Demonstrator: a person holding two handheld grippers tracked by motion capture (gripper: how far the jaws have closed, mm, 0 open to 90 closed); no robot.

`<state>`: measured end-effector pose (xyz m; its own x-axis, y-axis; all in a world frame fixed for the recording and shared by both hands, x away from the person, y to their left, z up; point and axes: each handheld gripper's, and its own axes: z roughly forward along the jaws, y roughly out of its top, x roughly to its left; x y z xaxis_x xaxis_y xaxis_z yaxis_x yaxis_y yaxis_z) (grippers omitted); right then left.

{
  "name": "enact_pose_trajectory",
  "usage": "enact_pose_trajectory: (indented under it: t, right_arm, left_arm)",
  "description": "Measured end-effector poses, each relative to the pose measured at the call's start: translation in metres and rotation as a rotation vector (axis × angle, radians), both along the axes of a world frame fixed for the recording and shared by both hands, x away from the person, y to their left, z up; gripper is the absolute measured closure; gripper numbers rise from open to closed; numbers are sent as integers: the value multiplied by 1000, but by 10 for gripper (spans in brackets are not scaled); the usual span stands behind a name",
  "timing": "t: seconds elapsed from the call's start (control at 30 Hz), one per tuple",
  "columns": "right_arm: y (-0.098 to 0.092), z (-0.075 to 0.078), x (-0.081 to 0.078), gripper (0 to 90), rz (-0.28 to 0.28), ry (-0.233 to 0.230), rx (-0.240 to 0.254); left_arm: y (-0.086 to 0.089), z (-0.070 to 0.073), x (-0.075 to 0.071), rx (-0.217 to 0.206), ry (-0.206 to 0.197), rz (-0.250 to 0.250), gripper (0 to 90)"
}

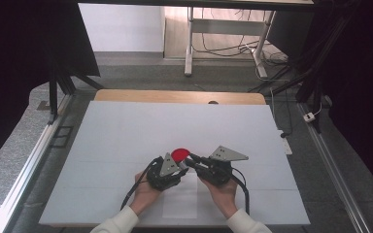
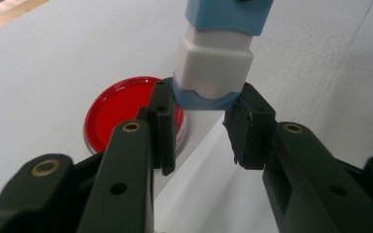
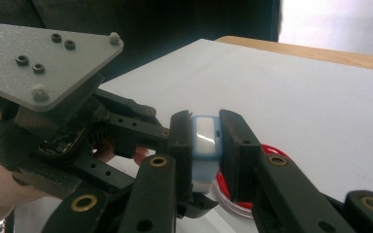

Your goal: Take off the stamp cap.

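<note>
A small blue and white block (image 2: 212,73) hangs just above the table between both grippers. My left gripper (image 2: 205,104) is shut on its blue-banded lower end. My right gripper (image 3: 205,124) is shut on the other end of the block (image 3: 205,138), its jaws pressing both sides. In the high view the left gripper (image 1: 180,165) and right gripper (image 1: 192,159) meet tip to tip at the table's middle front, each in a hand. A round red dish (image 1: 180,154) lies flat on the table just behind the tips. It also appears as the red dish (image 2: 121,111) beside my left jaw.
The white table top (image 1: 126,131) has a wooden strip along its far edge. A white paper sheet (image 1: 180,200) lies under the hands near the front edge. Metal rails run along both sides, and table legs and cables stand on the floor beyond.
</note>
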<state>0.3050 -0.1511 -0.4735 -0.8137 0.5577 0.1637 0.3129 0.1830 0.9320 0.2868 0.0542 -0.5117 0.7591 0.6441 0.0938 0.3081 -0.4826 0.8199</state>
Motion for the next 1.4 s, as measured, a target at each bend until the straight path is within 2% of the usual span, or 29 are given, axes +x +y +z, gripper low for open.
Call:
enact_pose_trajectory:
  t: [0.27, 0.37, 0.43, 0.5, 0.57, 0.63, 0.7, 0.77, 1.0, 1.4]
  right_arm:
    - [-1, 0, 0, 752, 0, -4, 3]
    - [-1, 0, 0, 752, 0, -8, 6]
    - [-1, 1, 0, 753, 4, -14, 5]
    - [-1, 1, 0, 753, 8, -15, 4]
    - [-1, 1, 0, 753, 10, -12, 2]
    - [-1, 1, 0, 754, 12, -9, -1]
    - [-3, 3, 0, 754, -6, -27, -8]
    - [-7, 4, 3, 754, -5, -7, 12]
    - [-5, 3, 2, 753, 8, -9, 11]
    - [-15, 8, 4, 753, -15, -26, 42]
  left_arm:
    - [1, 0, 0, -19, 12, 5, 651]
    - [3, -1, 1, -60, 31, 13, 651]
    - [1, 0, -1, -26, -2, 18, 651]
    - [2, 0, -1, -25, 0, 13, 652]
    - [-1, 0, -2, 27, -32, 16, 652]
    - [-2, -2, -2, 55, -35, 11, 654]
    - [-2, -3, -2, 78, -46, 11, 654]
    - [0, -1, -2, 48, -44, 12, 655]
    - [2, 1, -2, 42, -40, 14, 654]
    - [8, 1, -1, 29, -35, 23, 653]
